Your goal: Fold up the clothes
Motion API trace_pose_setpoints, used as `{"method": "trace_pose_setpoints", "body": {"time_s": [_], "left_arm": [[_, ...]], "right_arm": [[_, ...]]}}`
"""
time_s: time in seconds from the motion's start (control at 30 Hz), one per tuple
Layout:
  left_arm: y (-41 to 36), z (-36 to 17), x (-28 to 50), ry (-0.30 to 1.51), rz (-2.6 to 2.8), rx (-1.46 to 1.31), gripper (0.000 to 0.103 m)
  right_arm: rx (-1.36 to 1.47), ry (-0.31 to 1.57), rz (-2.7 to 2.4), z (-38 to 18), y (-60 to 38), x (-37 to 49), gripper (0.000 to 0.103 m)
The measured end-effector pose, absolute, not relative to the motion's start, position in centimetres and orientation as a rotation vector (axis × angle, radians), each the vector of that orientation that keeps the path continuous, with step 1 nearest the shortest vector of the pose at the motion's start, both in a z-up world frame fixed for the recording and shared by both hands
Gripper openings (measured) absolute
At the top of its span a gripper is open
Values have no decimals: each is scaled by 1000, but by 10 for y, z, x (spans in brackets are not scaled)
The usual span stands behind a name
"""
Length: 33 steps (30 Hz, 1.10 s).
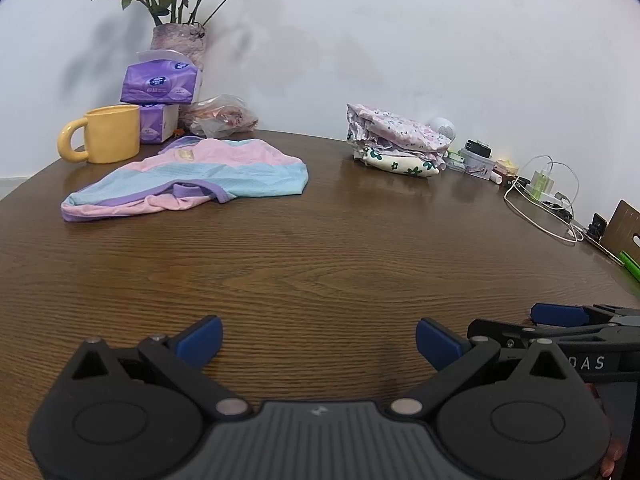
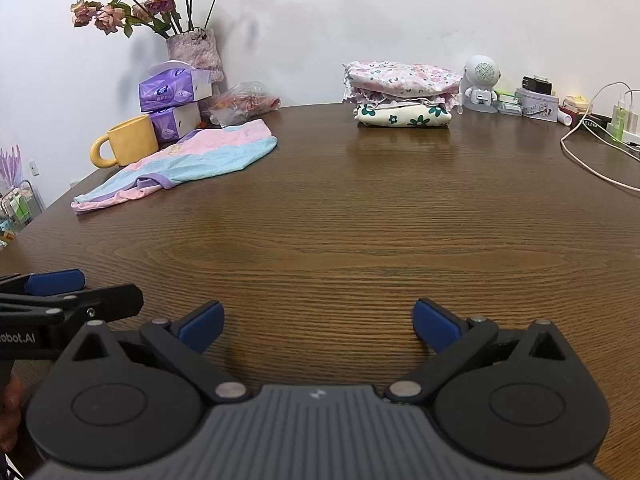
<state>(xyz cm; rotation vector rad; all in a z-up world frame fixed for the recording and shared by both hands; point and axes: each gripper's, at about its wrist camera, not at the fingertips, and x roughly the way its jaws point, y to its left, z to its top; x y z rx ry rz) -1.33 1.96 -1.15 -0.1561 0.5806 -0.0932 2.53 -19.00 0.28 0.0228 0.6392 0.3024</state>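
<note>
Pastel striped shirt [image 1: 188, 176] far ahead-left; left claw [image 1: 319, 344], right claw [image 2: 318, 326] spread, empty.

— How did the left gripper [image 1: 319, 340] stand?
— Low and level, its blue-padded fingers [image 1: 202, 340] spread wide apart with nothing between them.
— And the right gripper [image 2: 318, 325]?
— The same: jaws wide, pads [image 2: 436, 325] empty. The two sat side by side, close together, pointing the same way; each showed at the edge of the other's view, with a little of the person's hand behind it.
</note>
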Motion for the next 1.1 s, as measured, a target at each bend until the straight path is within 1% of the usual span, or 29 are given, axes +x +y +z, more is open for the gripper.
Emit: {"method": "trace_pose_setpoints", "body": {"time_s": [1.1], "left_arm": [[21,-11,-14,578,-96,-163,103]], "right_arm": [[31,637,306,3,-192,25,102]]}}
